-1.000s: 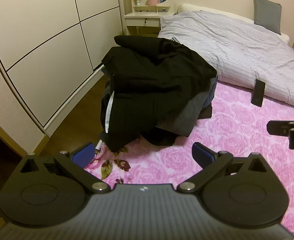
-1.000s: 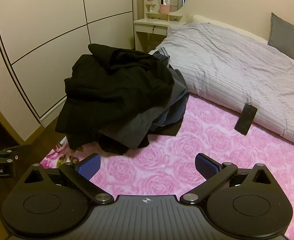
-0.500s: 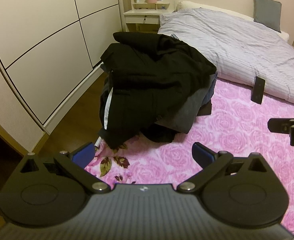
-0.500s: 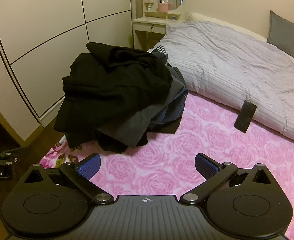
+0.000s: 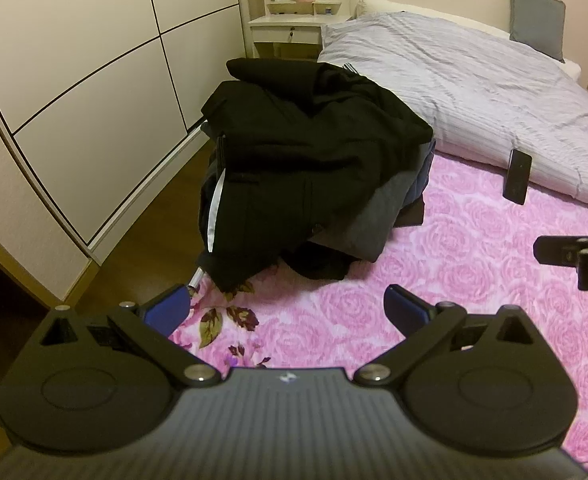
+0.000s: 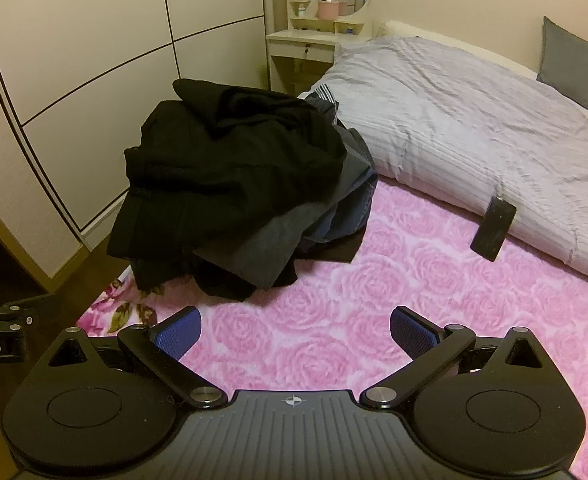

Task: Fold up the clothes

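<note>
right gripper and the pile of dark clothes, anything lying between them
Nothing: only bare pink rose-patterned blanket lies between the open right gripper and the pile of dark clothes, seen in the right wrist view.

Bare pink blanket (image 6: 294, 320) ahead; clothes pile (image 6: 234, 184) blocks far left.

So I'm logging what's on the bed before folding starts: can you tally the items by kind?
Heaps of dark crumpled clothes: 1
Black slab-shaped phones: 1
Grey striped duvets: 1
Grey square cushions: 1
Pink rose-patterned blankets: 1
Total: 5
How many garments the heap holds cannot be told.
</note>
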`<control>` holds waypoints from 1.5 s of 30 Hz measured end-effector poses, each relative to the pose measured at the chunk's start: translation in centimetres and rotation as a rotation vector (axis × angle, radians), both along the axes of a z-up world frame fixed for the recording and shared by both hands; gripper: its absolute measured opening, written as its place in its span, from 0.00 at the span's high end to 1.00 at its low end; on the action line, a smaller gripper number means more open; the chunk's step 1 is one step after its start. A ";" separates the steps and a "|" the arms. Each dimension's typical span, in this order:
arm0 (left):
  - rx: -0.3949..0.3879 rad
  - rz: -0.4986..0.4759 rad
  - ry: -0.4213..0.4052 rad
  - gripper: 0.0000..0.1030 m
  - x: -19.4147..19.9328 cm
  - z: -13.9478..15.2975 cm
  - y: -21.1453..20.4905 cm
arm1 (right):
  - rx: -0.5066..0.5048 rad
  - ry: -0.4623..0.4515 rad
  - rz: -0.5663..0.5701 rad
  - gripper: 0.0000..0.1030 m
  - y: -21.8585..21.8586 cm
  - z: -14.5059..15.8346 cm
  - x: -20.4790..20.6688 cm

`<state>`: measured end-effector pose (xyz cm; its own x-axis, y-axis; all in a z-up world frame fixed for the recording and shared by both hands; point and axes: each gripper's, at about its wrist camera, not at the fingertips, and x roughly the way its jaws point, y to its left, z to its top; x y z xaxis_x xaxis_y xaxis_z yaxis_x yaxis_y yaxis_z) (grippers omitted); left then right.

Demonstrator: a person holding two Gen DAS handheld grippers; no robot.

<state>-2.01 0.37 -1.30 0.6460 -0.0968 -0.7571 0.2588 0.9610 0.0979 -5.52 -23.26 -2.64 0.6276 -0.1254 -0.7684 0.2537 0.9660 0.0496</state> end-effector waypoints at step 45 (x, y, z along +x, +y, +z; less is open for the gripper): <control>0.171 -0.294 -0.120 0.01 17.0 -6.9 -0.1 | -0.159 -0.008 0.140 0.00 -4.2 -2.9 16.6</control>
